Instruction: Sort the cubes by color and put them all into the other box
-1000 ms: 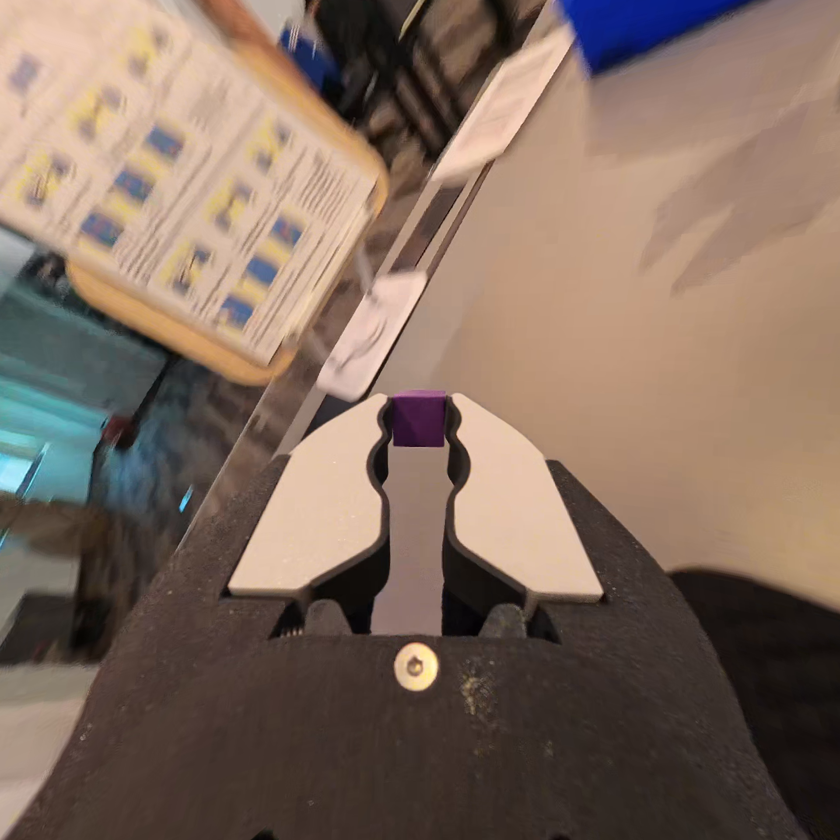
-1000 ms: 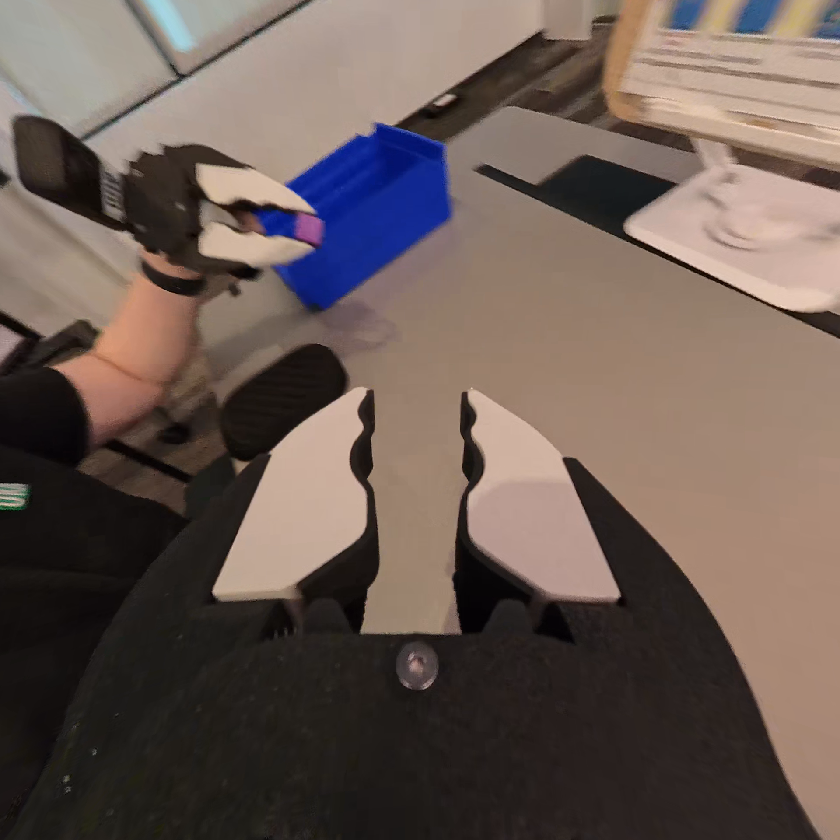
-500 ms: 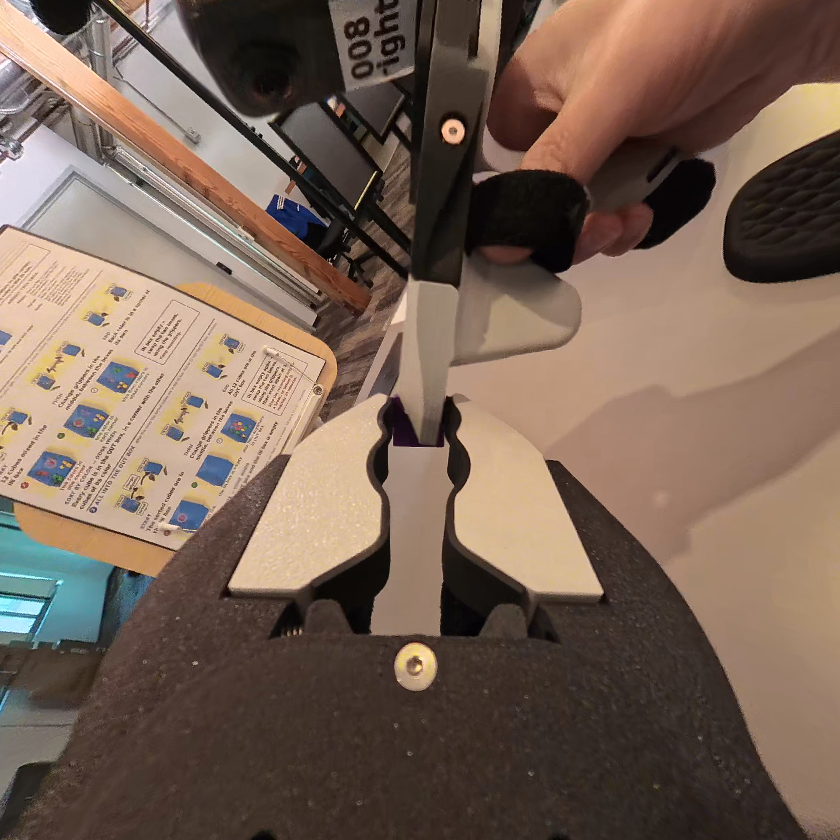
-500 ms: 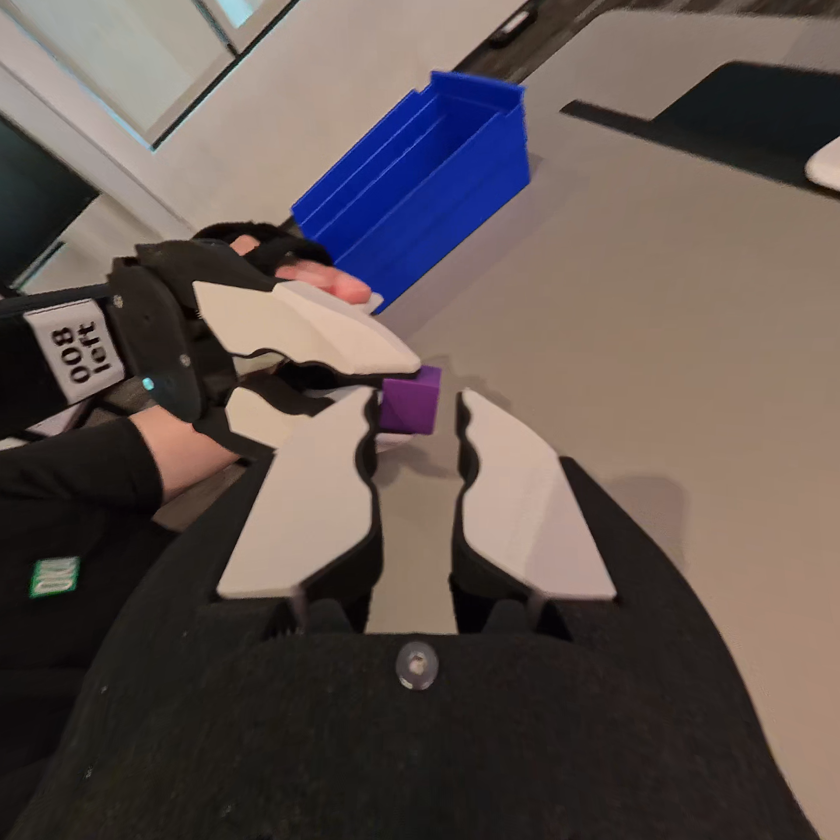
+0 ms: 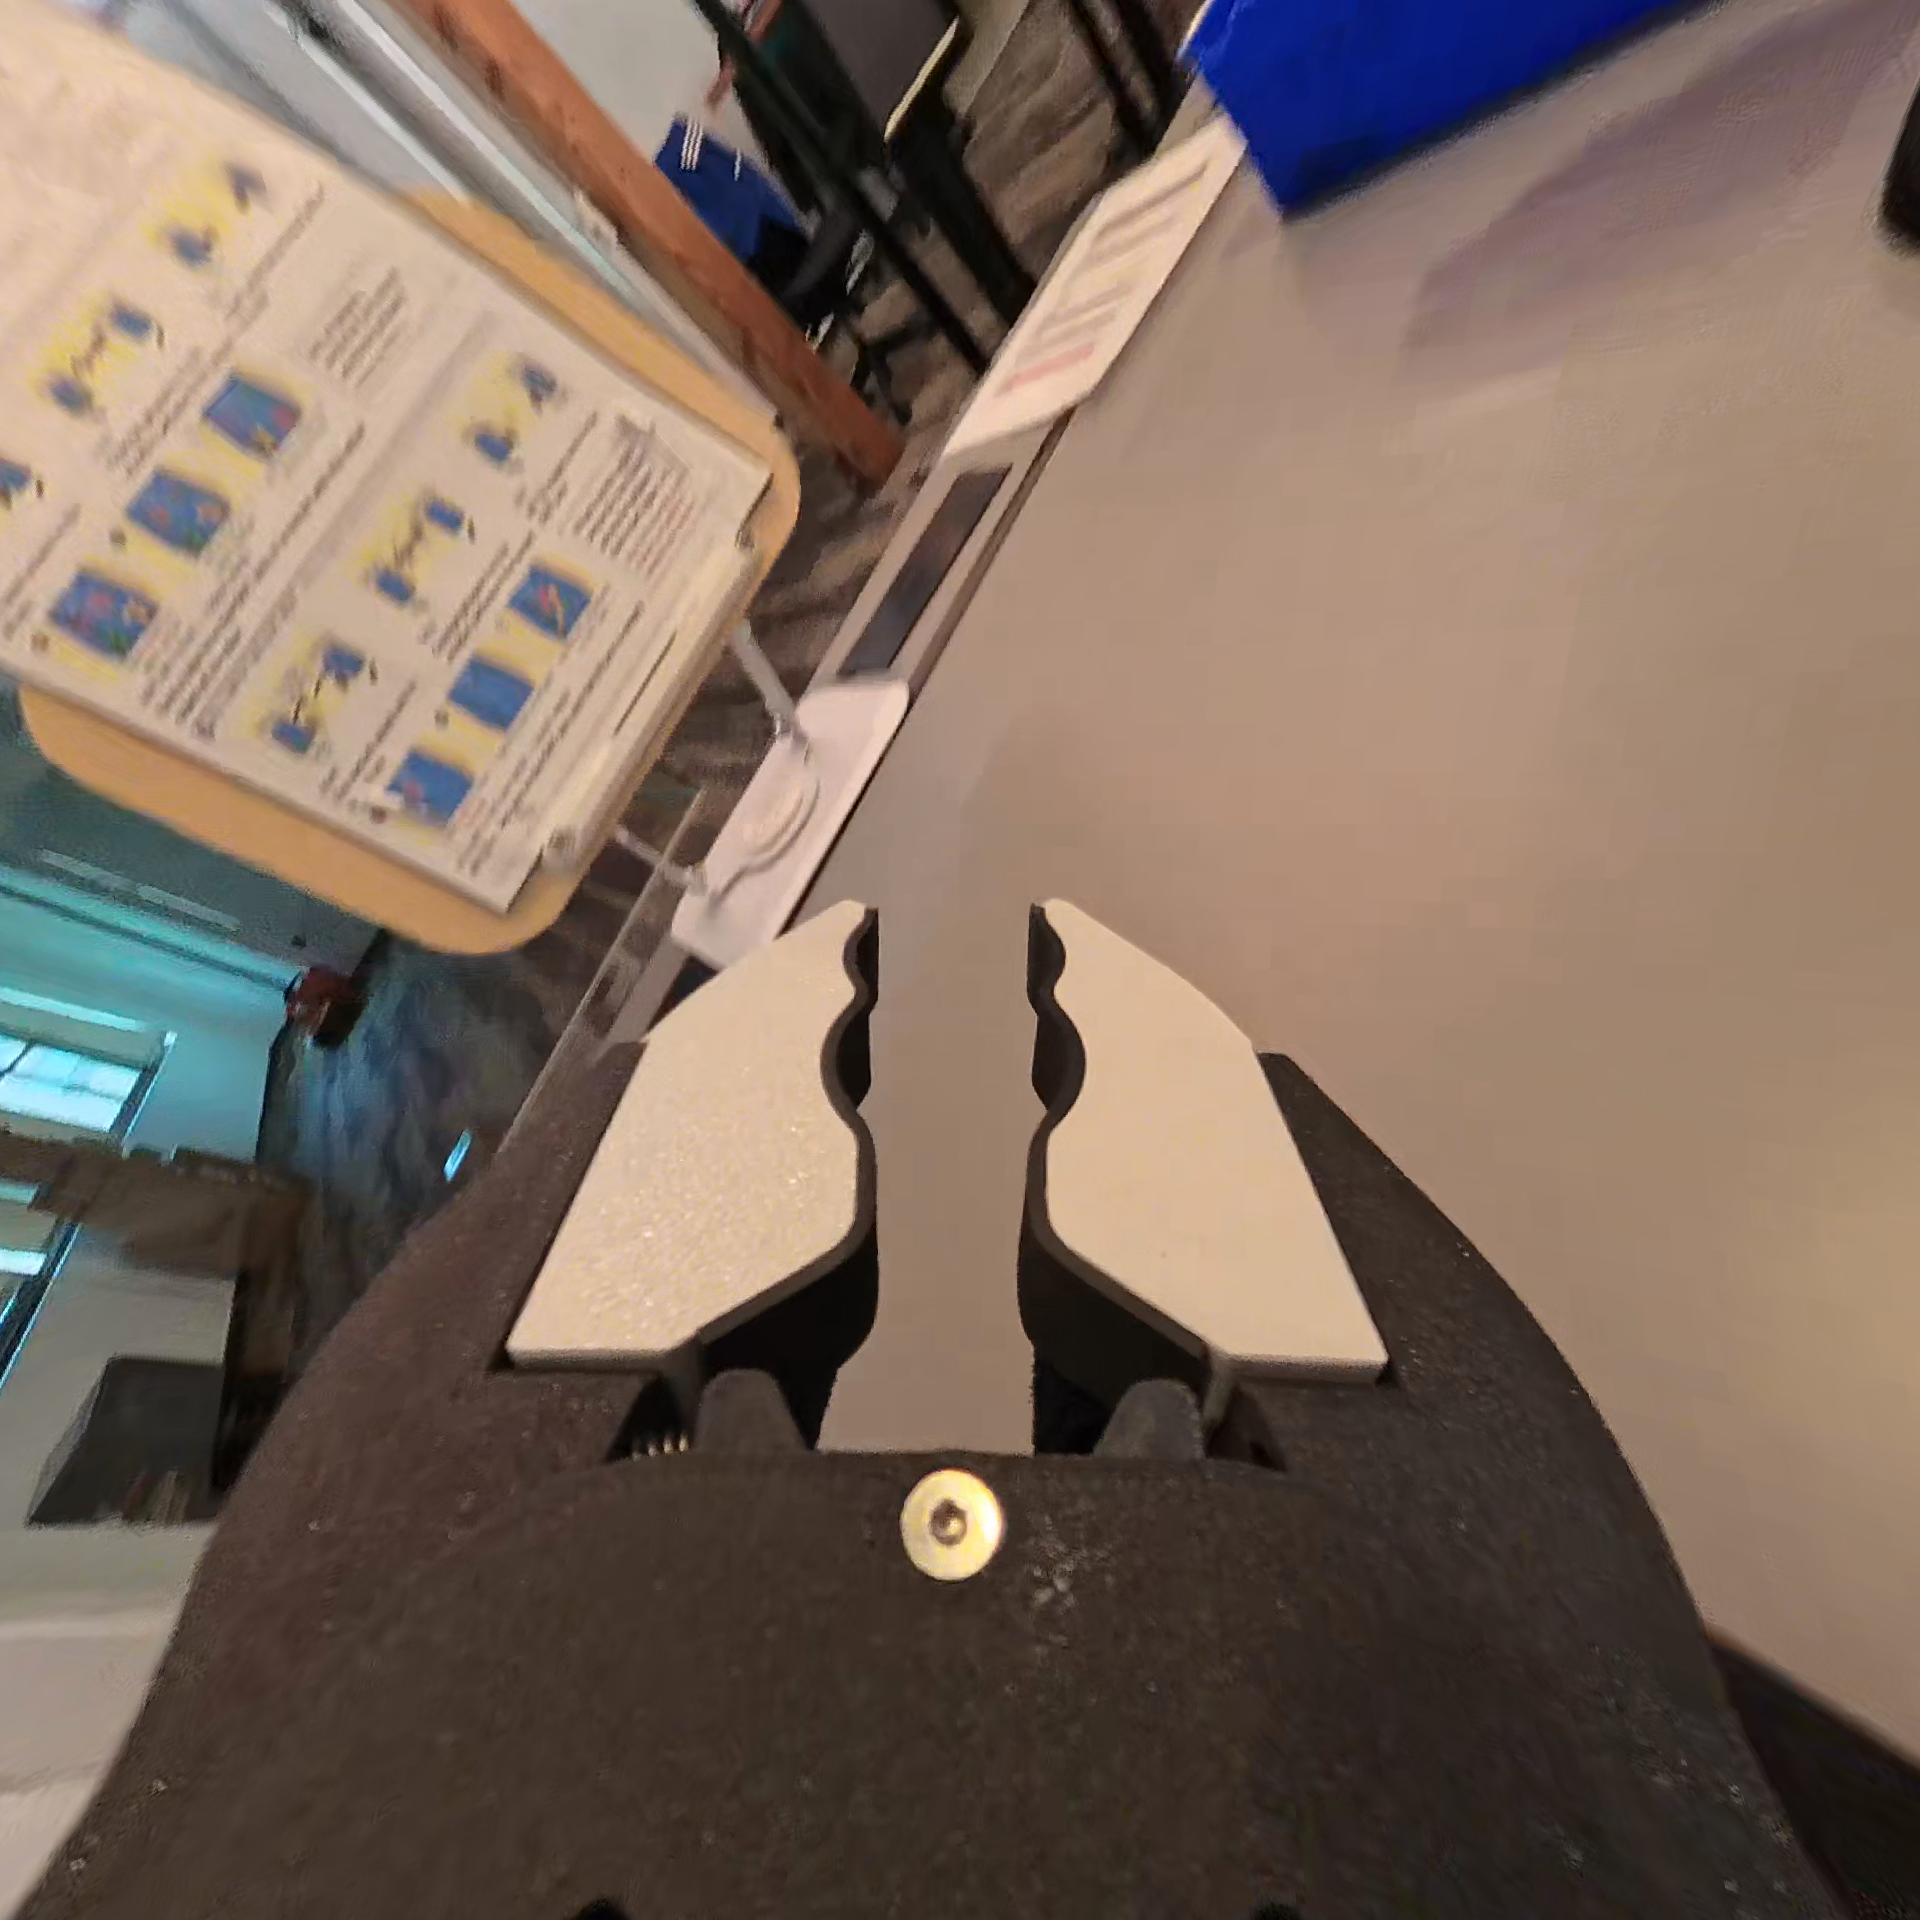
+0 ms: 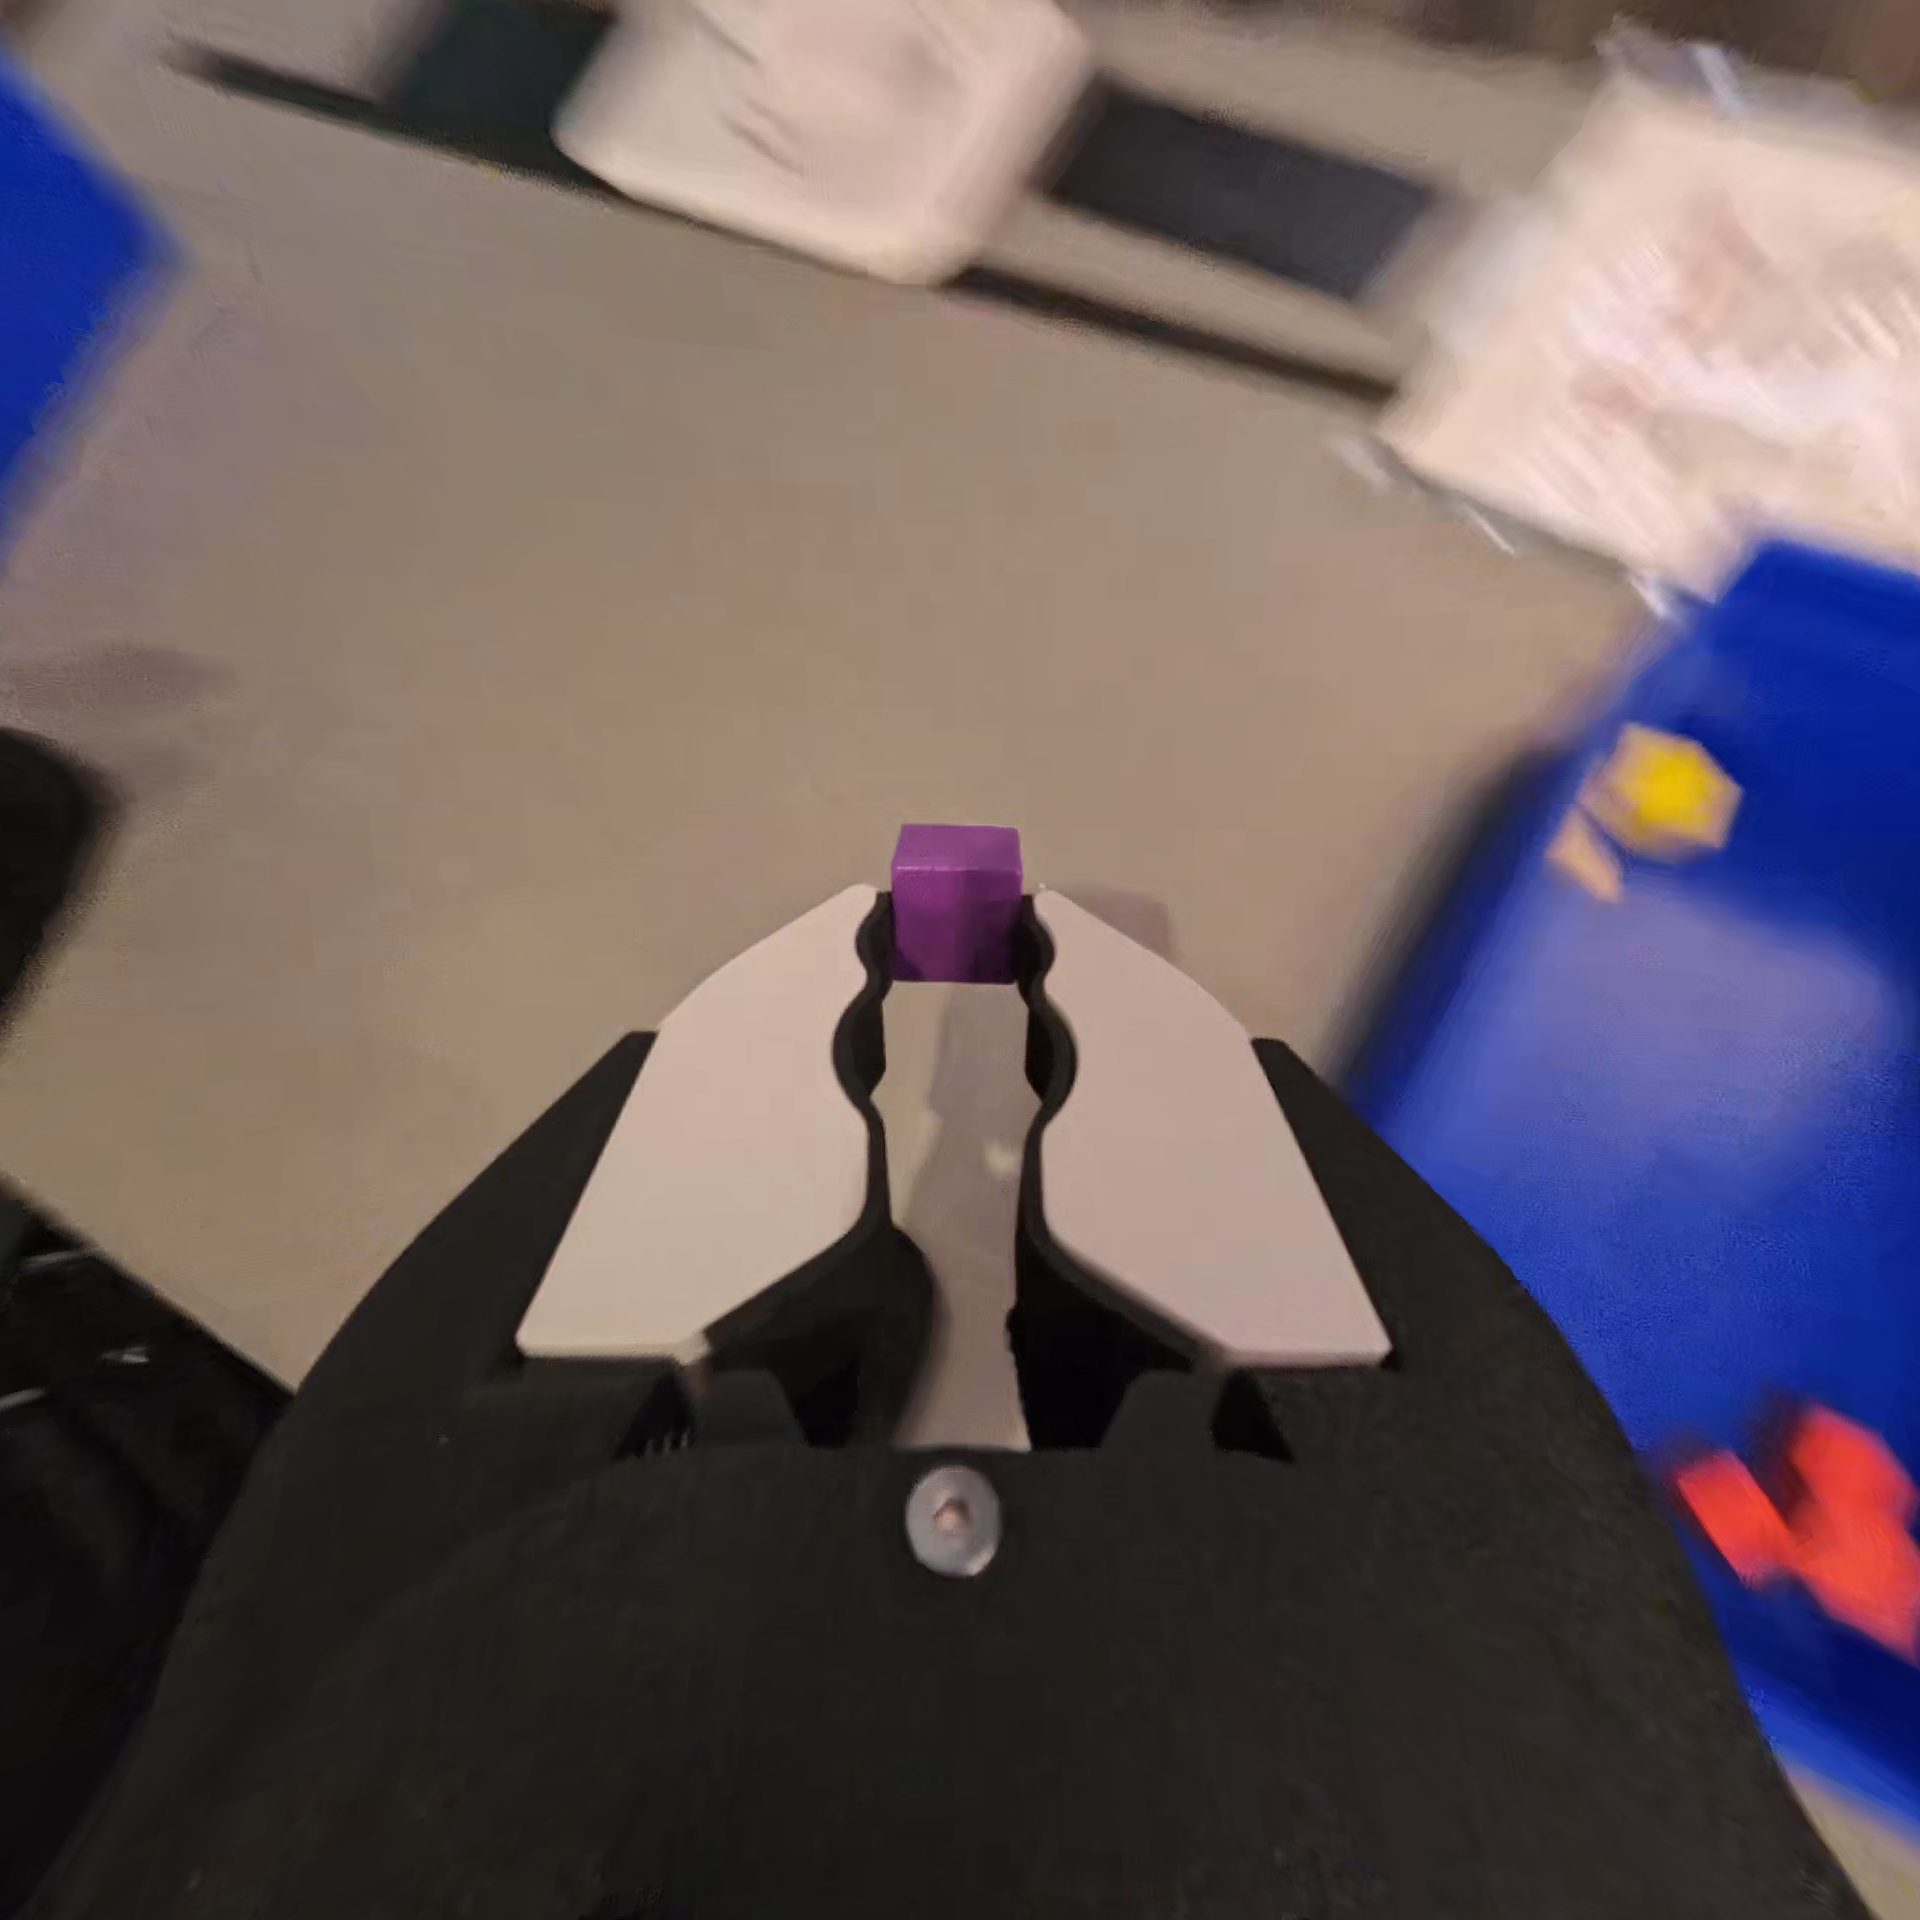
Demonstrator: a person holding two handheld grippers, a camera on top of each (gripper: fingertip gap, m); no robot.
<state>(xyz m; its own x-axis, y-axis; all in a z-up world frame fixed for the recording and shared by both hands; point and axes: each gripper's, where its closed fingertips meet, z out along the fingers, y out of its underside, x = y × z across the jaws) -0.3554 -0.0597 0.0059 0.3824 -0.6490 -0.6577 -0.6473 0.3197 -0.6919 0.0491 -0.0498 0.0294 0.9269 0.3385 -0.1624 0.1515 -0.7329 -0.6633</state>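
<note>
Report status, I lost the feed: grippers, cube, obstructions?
Left gripper open, empty. Right gripper shut on purple cube. Blue box close right, path clear.

We see a matt purple cube [image 6: 956,906] between our right jaws, above a smooth matt tabletop [image 6: 582,582]; glossy blue plastic box [image 6: 1766,1039] beside them.

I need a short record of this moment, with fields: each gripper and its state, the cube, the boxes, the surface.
left gripper: open, holds nothing
right gripper: shut on purple cube
purple cube: clamped between the fingertips, above the table
blue box: to the right of the right gripper, blurred; yellow and red items inside
second blue box: far end of the table in the left wrist view
table: grey
</note>
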